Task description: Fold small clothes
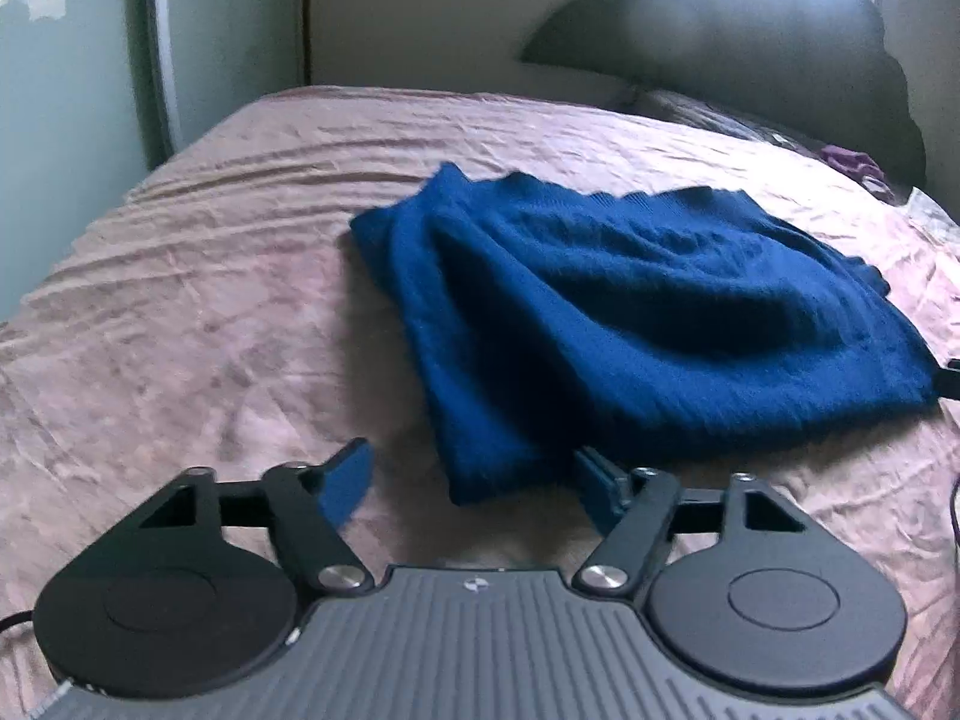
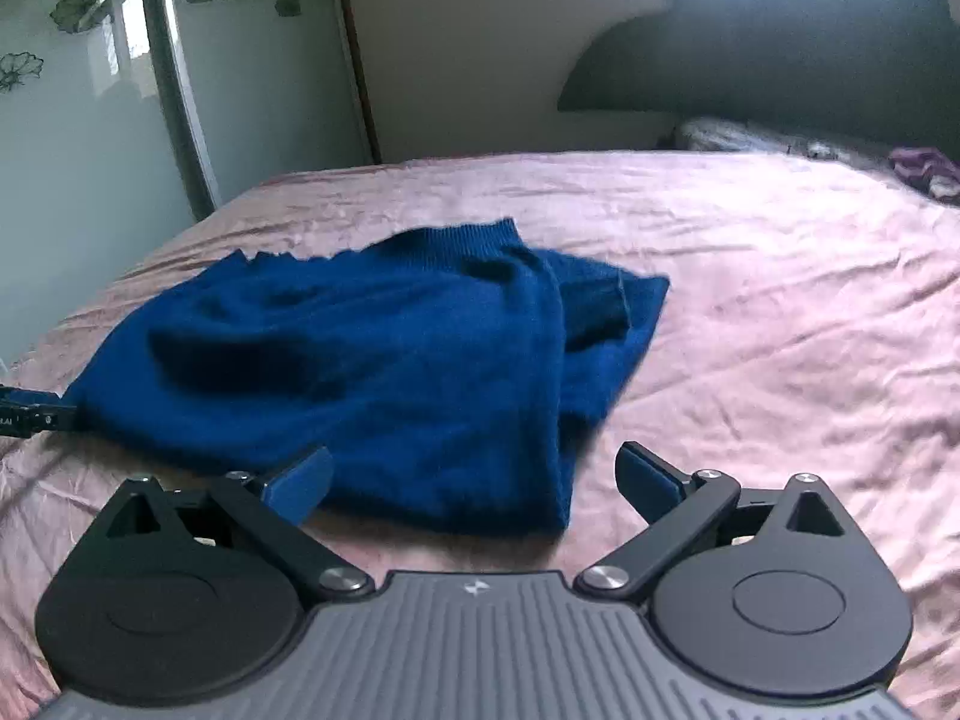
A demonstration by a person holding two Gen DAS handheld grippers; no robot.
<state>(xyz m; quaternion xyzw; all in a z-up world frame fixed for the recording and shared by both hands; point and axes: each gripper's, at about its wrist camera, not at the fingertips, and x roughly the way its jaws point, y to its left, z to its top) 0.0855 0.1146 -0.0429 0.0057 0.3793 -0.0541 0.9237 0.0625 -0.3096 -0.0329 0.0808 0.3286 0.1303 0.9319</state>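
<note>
Left wrist view gives us the pink bedspread (image 1: 180,300), wrinkled and filling most of the picture, with the dark headboard (image 1: 750,60) blurred against a bright window at the far end. On the spread lies the blue knit garment (image 1: 630,312), folded roughly into a rectangle with loose creases, its scalloped hem toward the headboard. From the right wrist view we see the same blue knit garment (image 2: 372,360) to the left of centre, a ribbed cuff tucked along its right side.

Our left gripper (image 1: 474,480) points down at the near corner of the garment. Its jaws stand apart: the near corner sits between them, the right finger (image 1: 600,486) lies against or partly under the cloth edge, and the left finger (image 1: 345,480) is clear over bare spread. We cannot tell whether the right pad truly touches the cloth.

Our right gripper (image 2: 474,483) is angled down over the garment's near right corner with its jaws wide. The left finger (image 2: 300,483) overlaps the knit; the right finger (image 2: 651,483) hangs over bare spread.

At the far right edge of the left view a black finger tip is cut off. A small purple item (image 2: 924,171) near the headboard is too blurred to identify.
</note>
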